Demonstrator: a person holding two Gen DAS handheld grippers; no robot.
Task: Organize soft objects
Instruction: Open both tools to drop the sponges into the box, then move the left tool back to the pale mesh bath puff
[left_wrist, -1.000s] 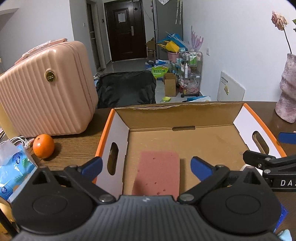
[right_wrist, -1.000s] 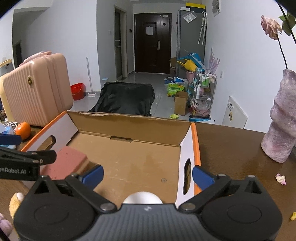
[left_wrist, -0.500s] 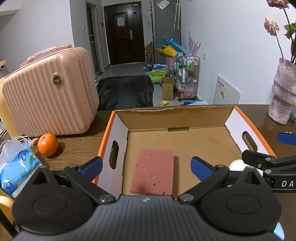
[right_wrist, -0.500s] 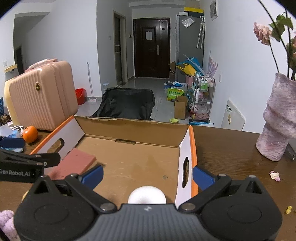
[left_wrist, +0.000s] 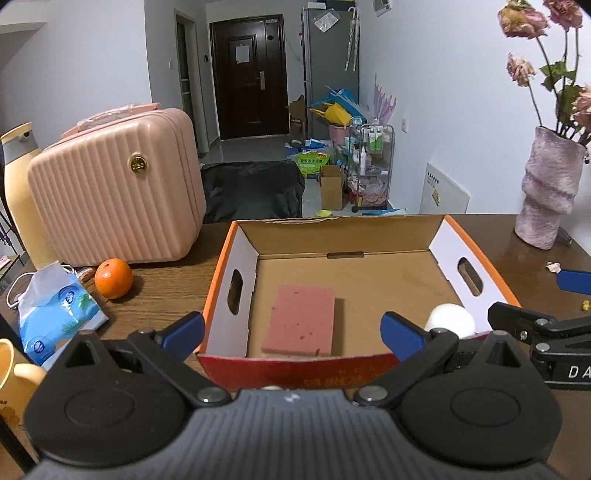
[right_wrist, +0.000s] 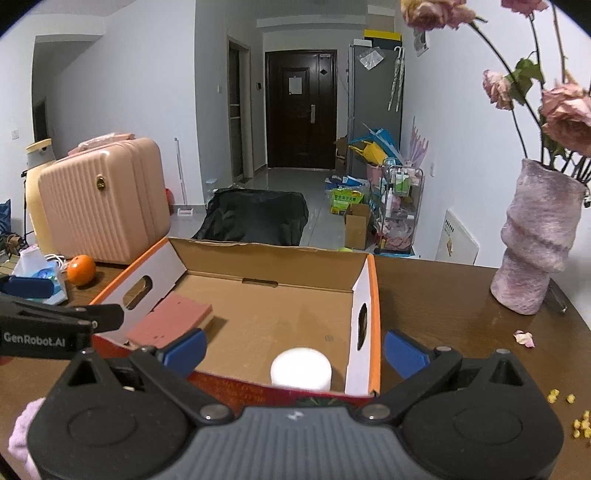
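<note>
Both the left gripper (left_wrist: 291, 330) and right gripper (right_wrist: 293, 350) hung spread and empty before the cardboard box (left_wrist: 436, 230), where the pink sponge (left_wrist: 301, 319) and white foam ball (right_wrist: 301, 369) lay. Any nudge to the box's near wall risked rolling the ball.

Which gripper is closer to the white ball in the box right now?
Right. The right gripper hangs open just behind the white ball at the box's near-right corner. The left gripper sits further left, lined up with the pink sponge.
</note>
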